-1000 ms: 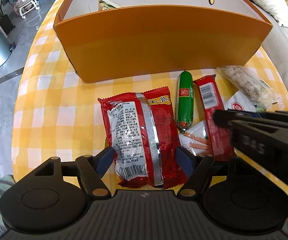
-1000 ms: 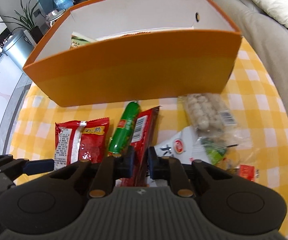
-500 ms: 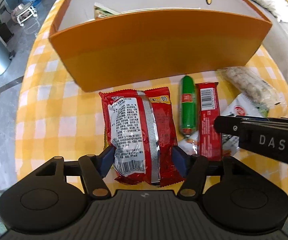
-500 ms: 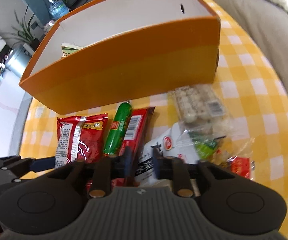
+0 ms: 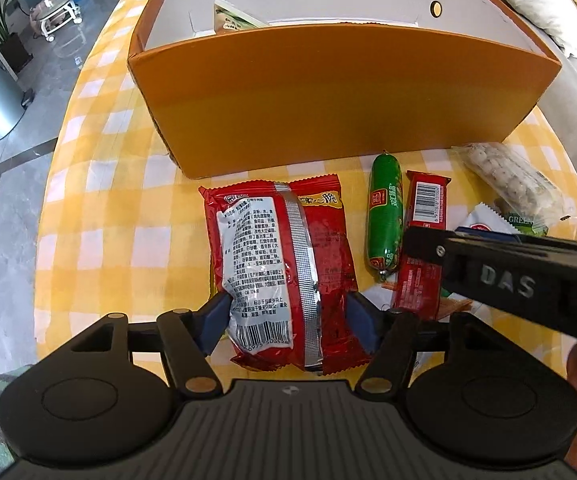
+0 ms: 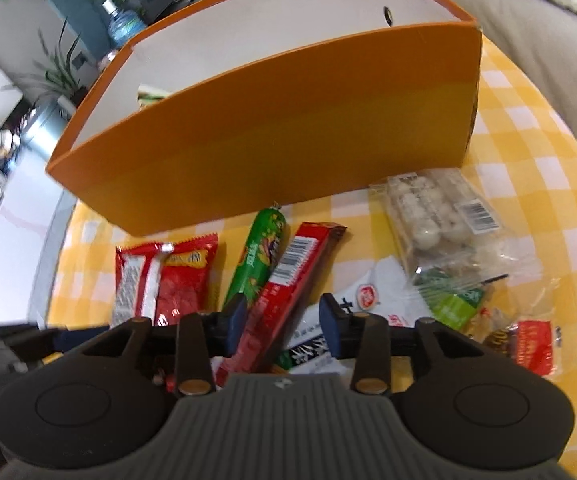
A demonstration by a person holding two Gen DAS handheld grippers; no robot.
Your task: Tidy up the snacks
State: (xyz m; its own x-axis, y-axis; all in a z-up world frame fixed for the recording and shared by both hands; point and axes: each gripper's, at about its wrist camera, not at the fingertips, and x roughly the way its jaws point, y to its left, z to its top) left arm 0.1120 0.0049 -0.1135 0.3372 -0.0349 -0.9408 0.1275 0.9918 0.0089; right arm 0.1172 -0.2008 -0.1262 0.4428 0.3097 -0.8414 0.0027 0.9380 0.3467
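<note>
A big red snack bag (image 5: 284,264) lies back side up on the yellow checked tablecloth (image 5: 100,220), and my left gripper (image 5: 288,320) is shut on its near end. A green sausage (image 5: 384,216) and a long red bar (image 5: 422,240) lie to its right. In the right wrist view my right gripper (image 6: 282,322) is open, its jaws either side of the red bar (image 6: 284,292), with the green sausage (image 6: 256,256) just left. The orange box (image 5: 340,92) stands behind the snacks, open at the top, with a packet (image 5: 234,20) inside.
A clear pack of white balls (image 6: 432,212), a white packet (image 6: 368,300), a green packet (image 6: 454,304) and a small red packet (image 6: 532,344) lie at the right. A sofa (image 6: 528,40) borders the table on the right. The floor drops off at the left edge.
My left gripper has closed on the red snack bag. My right gripper has opened from nearly shut and now straddles the red bar; its view has tilted.
</note>
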